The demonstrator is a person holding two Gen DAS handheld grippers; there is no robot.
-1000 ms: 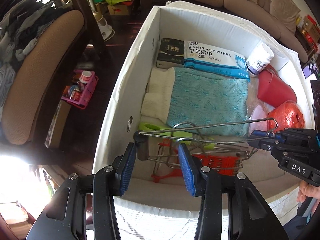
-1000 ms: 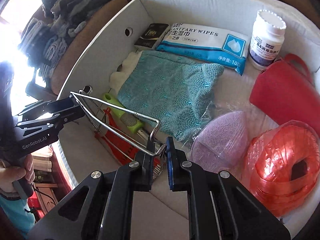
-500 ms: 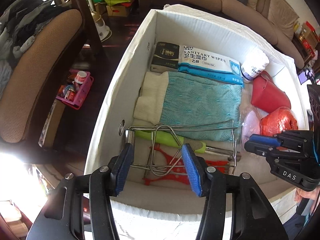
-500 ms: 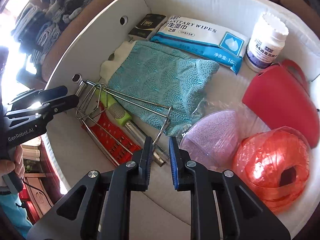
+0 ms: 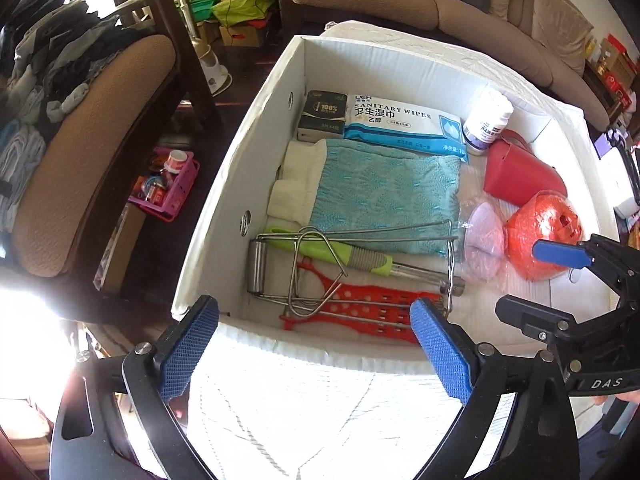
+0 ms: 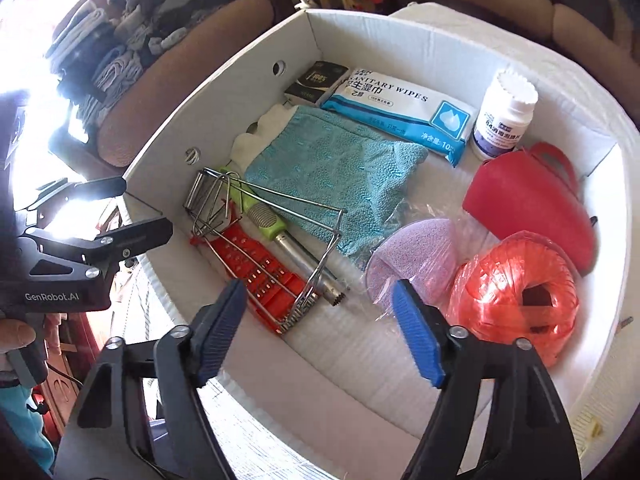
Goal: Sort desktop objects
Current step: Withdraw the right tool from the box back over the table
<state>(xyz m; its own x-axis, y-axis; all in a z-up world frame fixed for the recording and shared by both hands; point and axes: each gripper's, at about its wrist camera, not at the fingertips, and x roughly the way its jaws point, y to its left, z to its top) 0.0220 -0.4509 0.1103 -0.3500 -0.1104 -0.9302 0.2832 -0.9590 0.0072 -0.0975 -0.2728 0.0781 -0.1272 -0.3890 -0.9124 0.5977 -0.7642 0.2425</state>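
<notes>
A white box (image 5: 224,184) holds the sorted objects. A metal wire clamp tool (image 5: 360,272) lies at its near left, on a green-handled tool (image 5: 344,254) and a red plastic grater (image 5: 360,312); it also shows in the right wrist view (image 6: 272,236). My left gripper (image 5: 316,344) is open and empty above the box's near rim. My right gripper (image 6: 320,332) is open and empty, above the box's near side, and shows in the left wrist view (image 5: 560,276).
The box also holds a teal cloth (image 5: 380,196), a sanitary wipes pack (image 5: 404,128), a black carton (image 5: 324,114), a white bottle (image 6: 504,116), a red container (image 6: 528,200), an orange string ball (image 6: 516,296) and a purple bagged item (image 6: 412,264). A brown chair (image 5: 96,152) stands to the left.
The wire clamp tool was held up by both grippers; it now lies in the box. Both grippers have let go, opened wide and drawn back toward the near rim.
</notes>
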